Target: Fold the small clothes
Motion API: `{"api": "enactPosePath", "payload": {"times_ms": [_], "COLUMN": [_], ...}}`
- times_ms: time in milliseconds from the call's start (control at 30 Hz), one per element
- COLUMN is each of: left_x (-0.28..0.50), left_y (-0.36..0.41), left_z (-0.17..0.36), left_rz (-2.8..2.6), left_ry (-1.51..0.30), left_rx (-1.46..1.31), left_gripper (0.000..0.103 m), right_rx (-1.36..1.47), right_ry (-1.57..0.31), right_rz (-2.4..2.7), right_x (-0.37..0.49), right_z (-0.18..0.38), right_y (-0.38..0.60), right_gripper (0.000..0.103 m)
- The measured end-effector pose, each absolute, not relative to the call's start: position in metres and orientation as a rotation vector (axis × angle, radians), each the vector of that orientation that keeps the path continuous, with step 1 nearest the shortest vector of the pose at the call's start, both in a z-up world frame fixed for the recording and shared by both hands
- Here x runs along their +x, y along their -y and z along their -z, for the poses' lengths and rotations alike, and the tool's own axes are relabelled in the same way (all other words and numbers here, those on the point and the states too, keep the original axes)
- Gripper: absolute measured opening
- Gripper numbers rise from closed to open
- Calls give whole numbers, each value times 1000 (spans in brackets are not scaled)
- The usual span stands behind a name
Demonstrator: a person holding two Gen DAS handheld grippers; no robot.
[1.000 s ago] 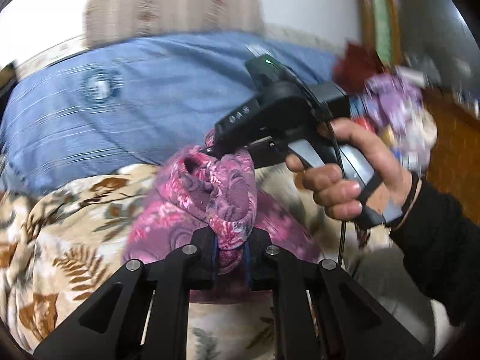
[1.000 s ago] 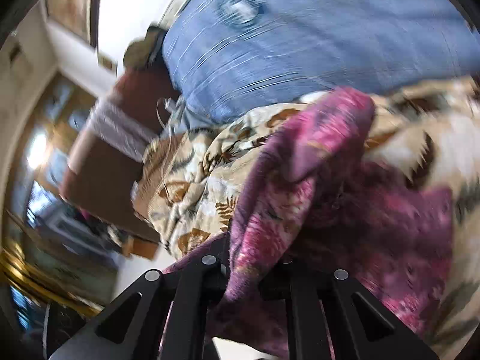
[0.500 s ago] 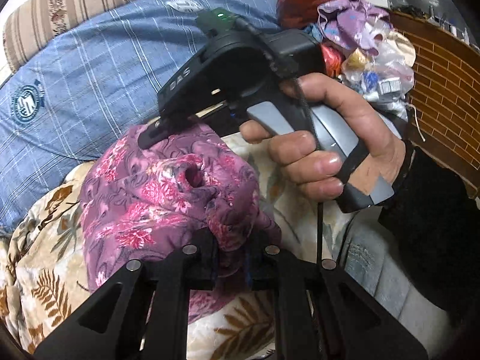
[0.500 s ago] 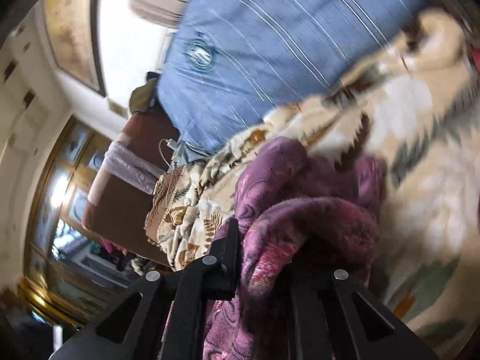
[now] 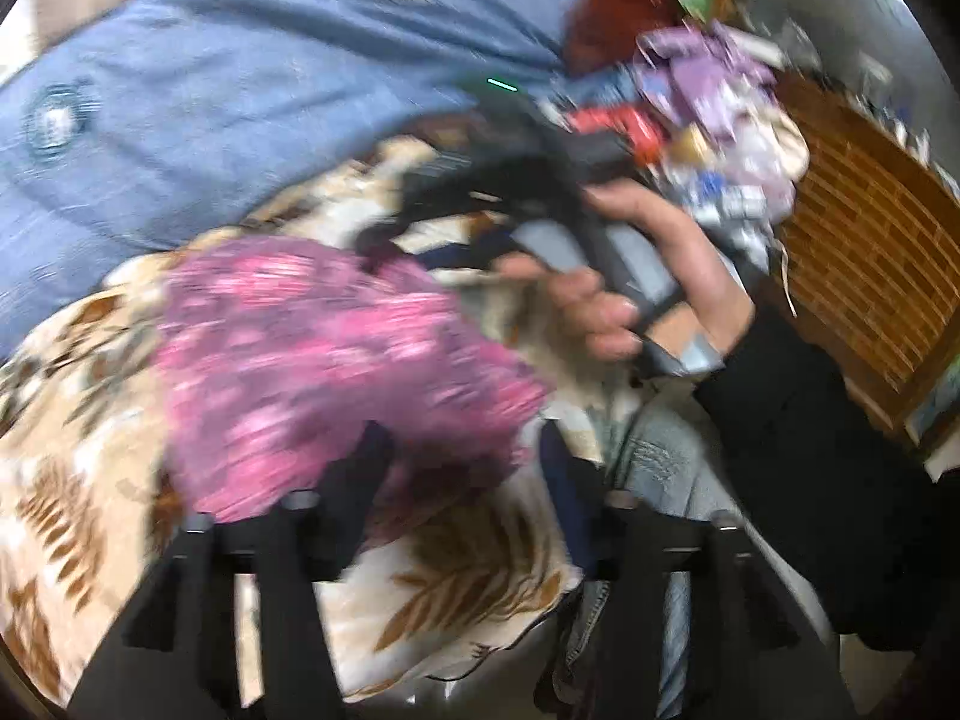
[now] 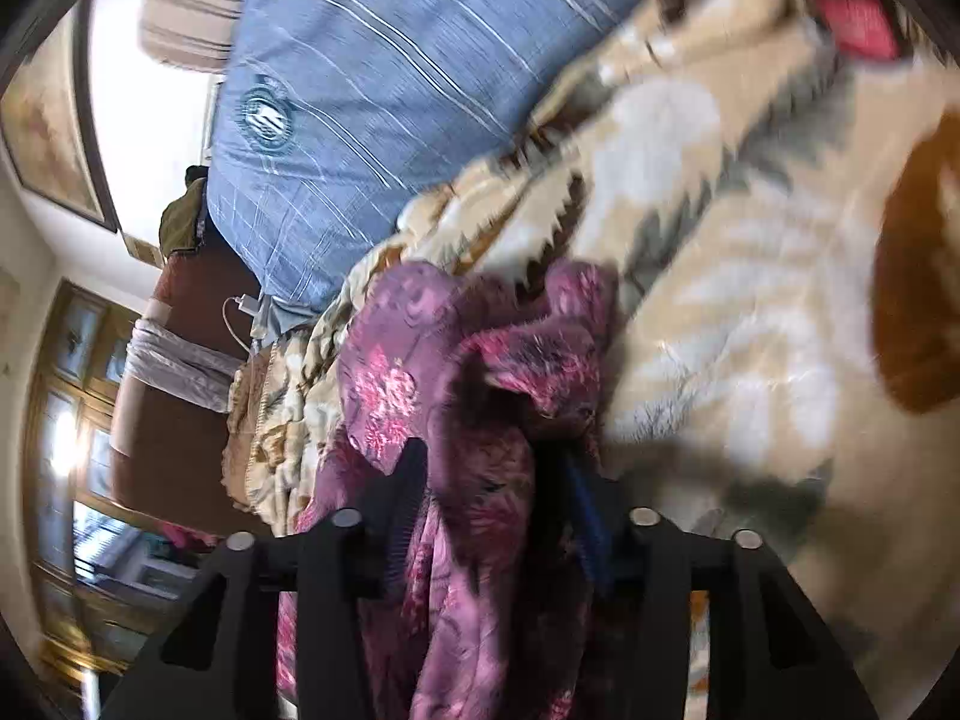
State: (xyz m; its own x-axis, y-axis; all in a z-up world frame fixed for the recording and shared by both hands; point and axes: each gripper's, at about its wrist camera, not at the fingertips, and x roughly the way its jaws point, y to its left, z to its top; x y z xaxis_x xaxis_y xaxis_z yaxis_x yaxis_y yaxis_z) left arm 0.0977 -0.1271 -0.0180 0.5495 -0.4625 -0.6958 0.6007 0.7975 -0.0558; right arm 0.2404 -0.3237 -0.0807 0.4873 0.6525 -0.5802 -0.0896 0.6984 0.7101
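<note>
A pink and purple floral garment (image 5: 312, 354) lies bunched on a beige leaf-print blanket (image 5: 90, 480). In the left wrist view my left gripper (image 5: 465, 468) stands open with its jaws wide apart, and the cloth lies loose over its left finger (image 5: 360, 480). The frame is blurred. My right gripper shows there as a black tool (image 5: 540, 180) in a hand, its tip at the garment's far edge. In the right wrist view my right gripper (image 6: 486, 474) has its jaws parted with the floral garment (image 6: 474, 420) hanging between them.
A large blue striped pillow (image 5: 210, 90) lies behind the blanket. A heap of bags and packets (image 5: 720, 120) sits at the back right by a brick-pattern board (image 5: 870, 252). Jeans-clad legs (image 5: 660, 480) are at the lower right. A brown cabinet (image 6: 174, 360) stands left.
My left gripper has opened and let go of the garment, which has dropped onto the blanket. My right gripper's jaws have spread apart. Both grippers have moved fast, blurring the views.
</note>
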Motion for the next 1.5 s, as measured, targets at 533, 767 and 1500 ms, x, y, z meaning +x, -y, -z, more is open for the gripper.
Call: {"api": "enactPosePath", "payload": {"times_ms": [533, 767, 1500], "left_x": [119, 118, 102], "left_y": [102, 78, 0], "left_z": [61, 58, 44], "left_rz": [348, 420, 544], "left_ry": [-716, -719, -835], "left_rx": [403, 290, -125], "left_gripper": [66, 14, 62], "right_rx": [554, 506, 550], "right_ry": [-870, -842, -813], "right_rz": [-289, -230, -254], "right_x": [144, 131, 122], "right_z": [70, 64, 60], "right_y": [277, 285, 287], "right_gripper": [23, 10, 60]}}
